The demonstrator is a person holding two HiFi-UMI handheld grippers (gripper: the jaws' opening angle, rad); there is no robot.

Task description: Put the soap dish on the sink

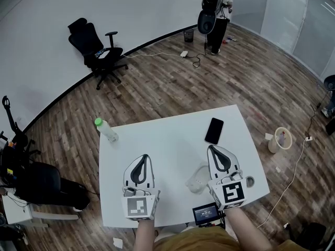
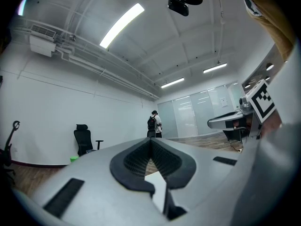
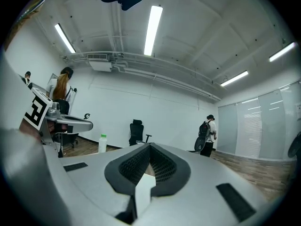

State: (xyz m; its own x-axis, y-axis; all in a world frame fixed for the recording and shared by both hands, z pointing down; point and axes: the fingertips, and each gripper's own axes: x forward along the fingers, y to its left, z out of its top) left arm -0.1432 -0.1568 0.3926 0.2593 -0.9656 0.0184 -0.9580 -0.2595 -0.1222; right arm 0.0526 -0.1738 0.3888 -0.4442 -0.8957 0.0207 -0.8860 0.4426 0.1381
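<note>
A pale translucent soap dish [image 1: 198, 180] lies on the white table [image 1: 172, 140], just left of my right gripper's body. My right gripper [image 1: 211, 148] rests on the table pointing away from me, its jaws shut with nothing between them; the right gripper view shows the same right gripper [image 3: 150, 146] with its black pads meeting. My left gripper [image 1: 145, 158] lies parallel to it further left, also shut and empty, and in its own view the left gripper [image 2: 151, 140] has its pads together. No sink is in any view.
A black phone [image 1: 214, 130] lies beyond the right gripper. A green-capped bottle [image 1: 106, 129] stands at the table's far left corner. A small screen device [image 1: 205, 213] sits at the near edge. A black office chair [image 1: 97, 50] and a person with a backpack [image 1: 214, 9] are across the wooden floor.
</note>
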